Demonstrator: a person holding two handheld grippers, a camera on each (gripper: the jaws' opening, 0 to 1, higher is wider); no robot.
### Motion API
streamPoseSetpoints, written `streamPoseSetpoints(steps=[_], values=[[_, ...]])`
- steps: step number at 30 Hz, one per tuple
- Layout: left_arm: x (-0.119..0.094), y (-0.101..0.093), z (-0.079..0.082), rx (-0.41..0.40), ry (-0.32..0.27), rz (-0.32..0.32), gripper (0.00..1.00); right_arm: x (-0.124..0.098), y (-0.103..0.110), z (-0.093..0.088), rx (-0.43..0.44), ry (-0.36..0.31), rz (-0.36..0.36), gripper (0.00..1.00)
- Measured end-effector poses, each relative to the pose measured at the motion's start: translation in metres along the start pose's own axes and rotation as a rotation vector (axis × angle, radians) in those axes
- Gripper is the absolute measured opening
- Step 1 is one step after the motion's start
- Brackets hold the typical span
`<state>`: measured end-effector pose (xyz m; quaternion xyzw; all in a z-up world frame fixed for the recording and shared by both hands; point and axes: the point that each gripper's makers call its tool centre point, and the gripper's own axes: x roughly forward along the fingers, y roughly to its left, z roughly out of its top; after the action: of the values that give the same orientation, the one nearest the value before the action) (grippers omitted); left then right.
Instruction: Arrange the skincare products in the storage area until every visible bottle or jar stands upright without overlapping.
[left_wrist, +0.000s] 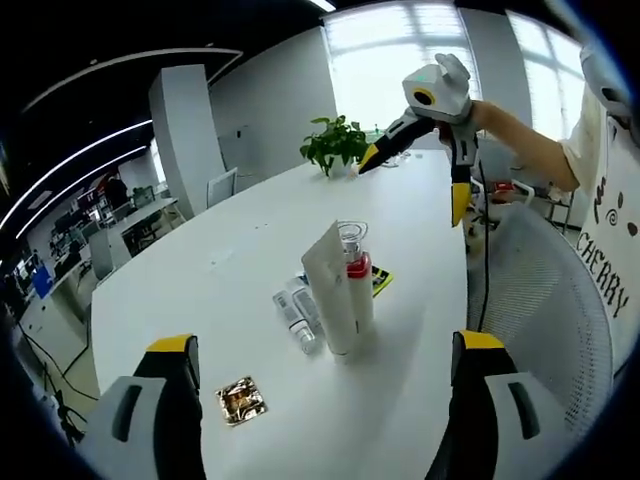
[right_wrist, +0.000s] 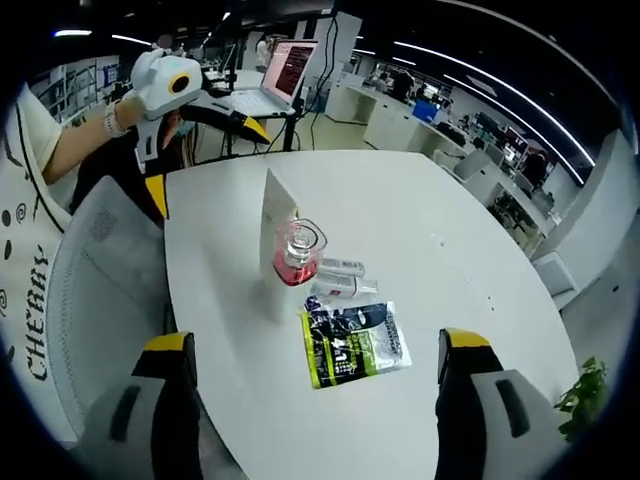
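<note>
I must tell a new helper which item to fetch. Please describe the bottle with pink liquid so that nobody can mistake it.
On the white table, find the small cluster of products near the middle. The clear bottle with pink liquid stands upright against the tall white tube; the other small clear bottles lie flat.

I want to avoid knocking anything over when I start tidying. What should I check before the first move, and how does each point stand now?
1. Left gripper open and empty: ok.
2. Right gripper open and empty: ok.
3. White tube upright: ok.
4. Red-liquid bottle upright: ok, but close against the tube, so a tight grasp.
5. Two clear small bottles upright: not ok, both lie flat on the table.
6. Green sachet clear of the bottles: cannot tell, it lies right beside them.
</note>
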<state>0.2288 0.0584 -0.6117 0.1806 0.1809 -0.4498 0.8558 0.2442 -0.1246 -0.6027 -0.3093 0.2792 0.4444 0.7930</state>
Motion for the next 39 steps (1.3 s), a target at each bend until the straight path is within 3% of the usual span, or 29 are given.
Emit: streamPoseSetpoints(steps=[12, 25, 39], values=[[0.004, 0.019, -0.008, -0.034, 0.008, 0.014, 0.99, 0.016, -0.020, -0.005, 0.002, 0.015, -0.016, 1.00], [0.011, 0.024, -0.011, -0.050, 0.014, 0.014, 0.99, 0.044, -0.051, -0.007, -0.023, 0.002, -0.032, 1.00], [0.018, 0.023, -0.013, -0.063, 0.026, 0.006, 0.99, 0.093, -0.064, -0.009, -0.174, 0.041, 0.075, 0.80]])
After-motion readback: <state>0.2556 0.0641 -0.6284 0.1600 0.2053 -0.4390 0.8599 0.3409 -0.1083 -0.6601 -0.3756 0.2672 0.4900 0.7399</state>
